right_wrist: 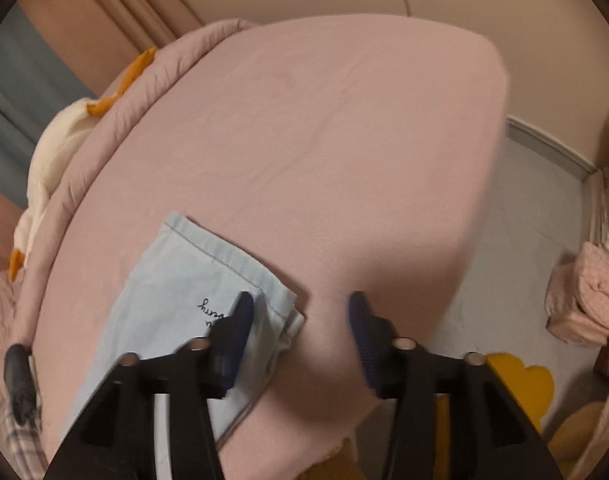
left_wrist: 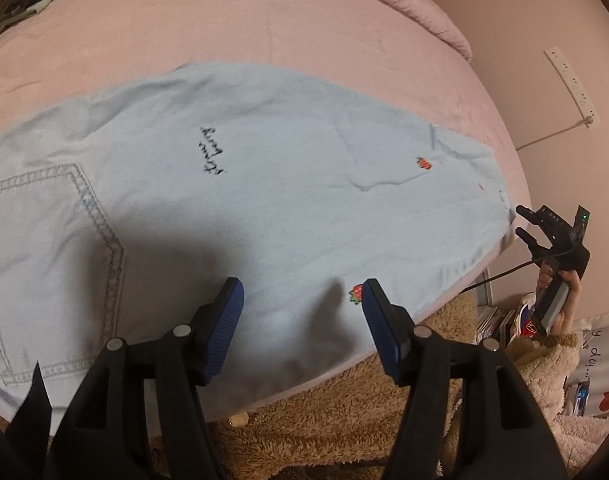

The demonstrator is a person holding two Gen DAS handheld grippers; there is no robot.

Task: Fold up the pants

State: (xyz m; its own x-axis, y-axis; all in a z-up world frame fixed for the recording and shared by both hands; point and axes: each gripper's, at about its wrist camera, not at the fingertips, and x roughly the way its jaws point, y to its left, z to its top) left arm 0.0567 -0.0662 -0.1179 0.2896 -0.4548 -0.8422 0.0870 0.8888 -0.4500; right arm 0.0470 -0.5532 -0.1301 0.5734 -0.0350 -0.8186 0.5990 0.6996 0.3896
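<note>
Basically: pale blue pants (left_wrist: 232, 200) lie flat on the pink bed (left_wrist: 224, 32), already doubled leg on leg, long axis running from the waist and back pocket (left_wrist: 52, 248) at the left of the left wrist view out to the hem end (right_wrist: 232, 264) on the right. Left gripper (left_wrist: 302, 312) hangs over the mid-leg near the bed's near edge, jaws apart, nothing between the pads. Right gripper (right_wrist: 298, 320) sits at the hem corner, jaws parted and empty, one pad over the cloth, the other over bare sheet. Judgement: right hand is nearer the hem, so the next fold likely carries that end along the long axis toward the waist.
</note>
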